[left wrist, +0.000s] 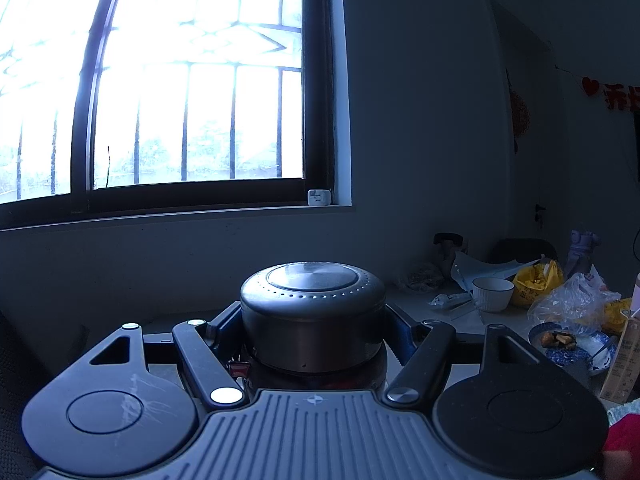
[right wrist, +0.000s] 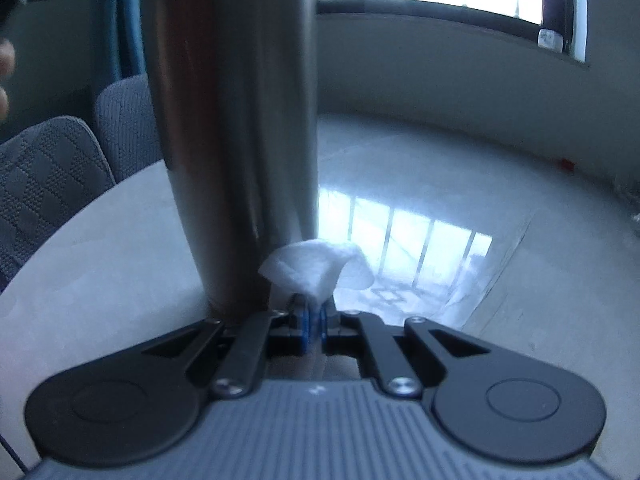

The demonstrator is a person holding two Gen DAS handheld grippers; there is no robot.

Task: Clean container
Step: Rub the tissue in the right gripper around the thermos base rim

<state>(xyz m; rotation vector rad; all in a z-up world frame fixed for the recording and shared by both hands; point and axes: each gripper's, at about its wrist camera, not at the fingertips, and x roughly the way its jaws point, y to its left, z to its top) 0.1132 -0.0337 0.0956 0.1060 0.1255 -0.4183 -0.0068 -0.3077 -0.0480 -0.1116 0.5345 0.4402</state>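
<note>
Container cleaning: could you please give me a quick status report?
Left gripper clamped on the steel container. Right gripper pinching a white tissue beside its wall. Nothing obstructing.

Flask (right wrist: 236,132) blocks left; table (right wrist: 420,184) right free (glossy).

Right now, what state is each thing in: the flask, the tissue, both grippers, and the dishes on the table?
Steel flask: lid on, upright, clamped near the top.
Left gripper: shut on the flask.
Right gripper: shut on the tissue.
White tissue: crumpled, against the flask's lower side.
White cup: upright on the table, contents not visible.
Blue patterned bowl: holds food scraps.
Table: glossy, reflecting the window.
</note>
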